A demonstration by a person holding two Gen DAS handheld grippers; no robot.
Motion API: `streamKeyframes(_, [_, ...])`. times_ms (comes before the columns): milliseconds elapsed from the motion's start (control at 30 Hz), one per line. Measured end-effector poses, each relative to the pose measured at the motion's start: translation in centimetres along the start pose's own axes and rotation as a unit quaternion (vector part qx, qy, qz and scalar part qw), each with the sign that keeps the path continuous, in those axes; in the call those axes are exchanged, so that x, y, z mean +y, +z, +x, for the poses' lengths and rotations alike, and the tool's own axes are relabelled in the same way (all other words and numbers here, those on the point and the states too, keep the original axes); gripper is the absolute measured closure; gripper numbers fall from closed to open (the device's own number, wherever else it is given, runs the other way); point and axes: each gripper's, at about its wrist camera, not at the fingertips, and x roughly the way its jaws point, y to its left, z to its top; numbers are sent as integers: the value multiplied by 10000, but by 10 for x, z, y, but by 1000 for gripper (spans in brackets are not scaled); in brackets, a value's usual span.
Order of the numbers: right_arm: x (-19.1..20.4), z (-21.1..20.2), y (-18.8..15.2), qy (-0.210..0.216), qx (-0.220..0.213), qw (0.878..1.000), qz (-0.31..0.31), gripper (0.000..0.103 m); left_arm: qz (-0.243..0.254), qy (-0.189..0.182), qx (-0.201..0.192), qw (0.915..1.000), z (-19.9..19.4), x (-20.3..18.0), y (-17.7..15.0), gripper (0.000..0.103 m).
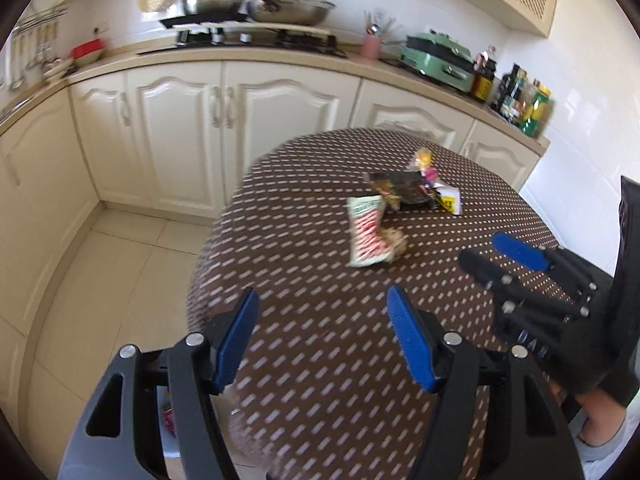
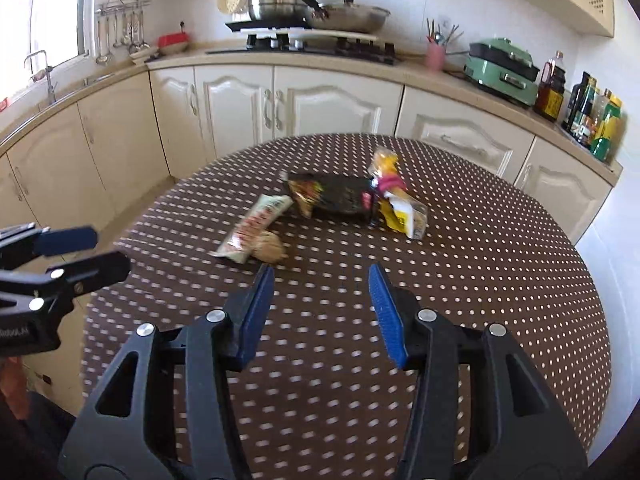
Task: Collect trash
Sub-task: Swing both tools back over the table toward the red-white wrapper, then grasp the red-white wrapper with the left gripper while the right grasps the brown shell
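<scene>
Trash sits in a loose cluster near the middle of the round dotted table (image 2: 500, 280), slightly toward its far side. Nearest piece: a long red-and-white wrapper (image 2: 256, 226), lying flat, long axis running diagonally from near-left to far-right in the right wrist view. A crumpled tan wad (image 2: 270, 249) touches its near end. Behind these, a dark snack bag (image 2: 340, 198); at that bag's right end, a yellow-and-pink wrapper (image 2: 384, 172) standing up and a yellow-and-white packet (image 2: 404, 216) lying beside it.

Right gripper (image 2: 320, 300): fingers spread with nothing between them, jaws opening a little. The wad and the wrapper's near end lie just ahead and slightly left of its left fingertip. Judged the nearer of the two hands to the pile.

Left gripper (image 1: 320, 332): fingers spread wide, empty, hovering over the table's near-left portion. From it the red-and-white wrapper (image 1: 366, 232) lies ahead and a little right, long axis nearly along the fingers' line, so a grip across the width looks natural.

Room: bare cloth all round the cluster, no piece near the table rim. The two grippers are side by side and close; reaching for the same piece risks a clash. Cabinets (image 2: 280, 108) stand well behind the table.
</scene>
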Motion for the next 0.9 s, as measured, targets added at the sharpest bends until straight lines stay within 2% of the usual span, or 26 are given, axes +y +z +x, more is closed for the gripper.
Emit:
streamKeyframes(200, [-16,27,4,204,225,9995,110,54,-131,57,270,9995,53,-14,30,39])
streamKeyframes(233, [-18,30,4,235,252,9994,104,54,-167,54,319,9993,60,-15,33,46])
streamKeyframes(267, [-18,32,5,264,285,9992,76,54,-177,36,369,9992,64,-12,32,50])
streamKeyframes(367, [-16,40,7,411,373,9985,45,54,-146,36,436,9989,80,-16,34,53])
streamKeyframes(433, [-16,43,8,467,398,9981,63,54,-94,64,444,9989,86,-17,35,59])
streamKeyframes(500, [-15,45,9,540,423,9976,69,54,3,97,421,9991,90,-21,37,63])
streamKeyframes(533, [-14,46,10,561,428,9975,66,54,40,99,420,9991,90,-22,37,75])
streamKeyframes(600, [-10,47,10,594,442,9973,0,54,49,66,406,9991,91,-20,37,79])
streamKeyframes(633, [-7,47,11,597,456,9972,-62,54,28,9,395,9992,90,-19,37,84])
streamKeyframes(800, [12,50,15,650,479,9962,-314,54,-68,-85,261,9996,75,-6,31,93])
streamKeyframes(900, [24,55,18,637,542,9955,-445,54,-105,-82,224,9997,64,1,26,93])
